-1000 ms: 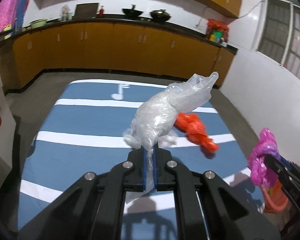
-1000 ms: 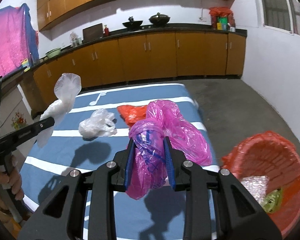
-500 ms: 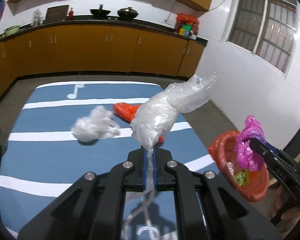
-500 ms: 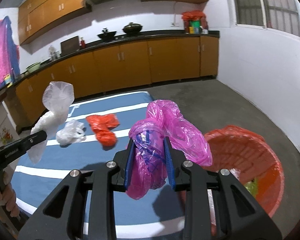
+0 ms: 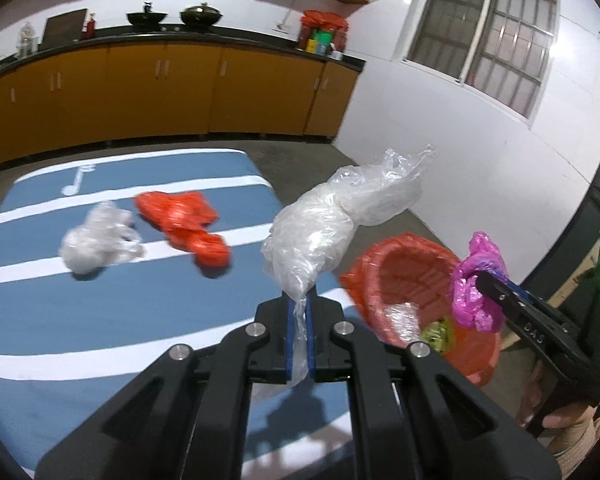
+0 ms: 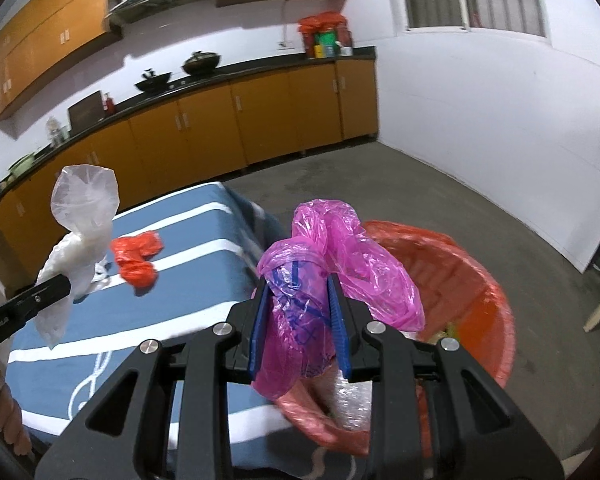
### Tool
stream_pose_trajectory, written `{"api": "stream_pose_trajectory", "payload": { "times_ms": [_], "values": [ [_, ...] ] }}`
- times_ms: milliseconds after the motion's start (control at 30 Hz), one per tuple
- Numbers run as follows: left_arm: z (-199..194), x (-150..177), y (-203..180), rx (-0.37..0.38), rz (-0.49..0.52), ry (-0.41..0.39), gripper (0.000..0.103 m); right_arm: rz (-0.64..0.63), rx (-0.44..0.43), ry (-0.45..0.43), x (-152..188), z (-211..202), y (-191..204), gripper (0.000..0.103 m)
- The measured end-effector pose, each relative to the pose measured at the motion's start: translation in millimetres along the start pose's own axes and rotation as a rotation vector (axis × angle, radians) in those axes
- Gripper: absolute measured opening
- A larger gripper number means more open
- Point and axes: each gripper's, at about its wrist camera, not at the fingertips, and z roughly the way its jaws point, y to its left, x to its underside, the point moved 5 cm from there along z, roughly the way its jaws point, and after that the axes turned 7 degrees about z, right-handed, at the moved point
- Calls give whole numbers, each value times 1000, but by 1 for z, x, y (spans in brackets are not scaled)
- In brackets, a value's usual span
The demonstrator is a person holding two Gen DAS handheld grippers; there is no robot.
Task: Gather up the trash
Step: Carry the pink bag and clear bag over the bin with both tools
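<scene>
A: Left gripper (image 5: 299, 330) — clamped tight on the neck of the clear plastic bag (image 5: 332, 220), blue pads nearly meeting. Bulk of it puffed up above the fingertips, held in the air just left of the red basket (image 5: 404, 256).

B: Right gripper (image 6: 300, 328) — closed round the pink plastic bag (image 6: 340, 264), pads kept apart by the wad between them. Hanging over the near rim of the red basket (image 6: 488, 292), one lobe flopped toward its hollow.

A: Inside the basket — a crinkled clear wrapper (image 5: 400, 316) and a green scrap (image 5: 436, 334) at the bottom.

B: Left of the basket, on the blue striped mat (image 5: 100, 312) — a red plastic bag (image 5: 184, 224) and, further left again, a crumpled clear bag (image 5: 96, 244). Both lying loose, close together; touching or not, cannot tell through the blur.

A: Beyond the basket — bare grey floor (image 6: 420, 196), then orange cabinets (image 6: 260, 120) under a dark counter, two black pans (image 6: 180, 72) on top.

B: Basket itself standing on the floor, hard against the mat's right edge.
</scene>
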Motion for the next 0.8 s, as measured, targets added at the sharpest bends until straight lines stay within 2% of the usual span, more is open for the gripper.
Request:
{"api": "stream_pose_trajectory", "payload": {
  "times_ms": [400,800],
  "values": [
    [45,-1,-77,148,33,61,6,83,90,-45,-11,-17,-54,29],
    [86,7,-123,217,86,129,7,145,120,-55,-19,-16,-84,29]
  ]
}}
